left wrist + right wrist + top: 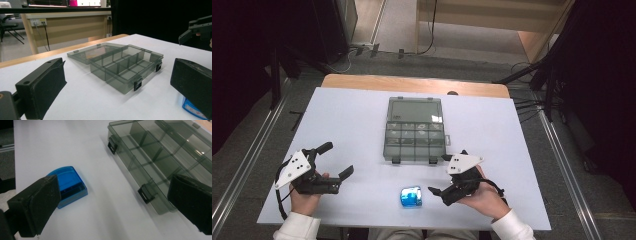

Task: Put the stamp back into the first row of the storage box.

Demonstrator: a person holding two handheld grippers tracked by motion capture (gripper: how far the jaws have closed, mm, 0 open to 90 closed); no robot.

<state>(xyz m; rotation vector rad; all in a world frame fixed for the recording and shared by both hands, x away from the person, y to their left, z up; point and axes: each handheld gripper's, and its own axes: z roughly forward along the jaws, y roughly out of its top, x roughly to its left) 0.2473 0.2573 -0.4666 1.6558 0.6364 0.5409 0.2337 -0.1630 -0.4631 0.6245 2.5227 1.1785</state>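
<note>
Tongs are both gaping wide and gripping nothing: left tongs [335,159] and right tongs [441,174] are hovering over the white table [352,120]. An open grey box [415,131] is lying mid-table, a small blue case [411,196] resting near it, beside the right tongs.

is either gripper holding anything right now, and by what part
Nothing is held: the left gripper and right gripper both stand open and empty.

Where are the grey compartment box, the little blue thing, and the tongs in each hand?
Grey compartment box [415,141]: high view, divided tray.
Blue case [71,183]: right gripper view, its top.
Left tongs [335,160]: high view, between its tips.
Right tongs [441,173]: high view, between its tips.
</note>
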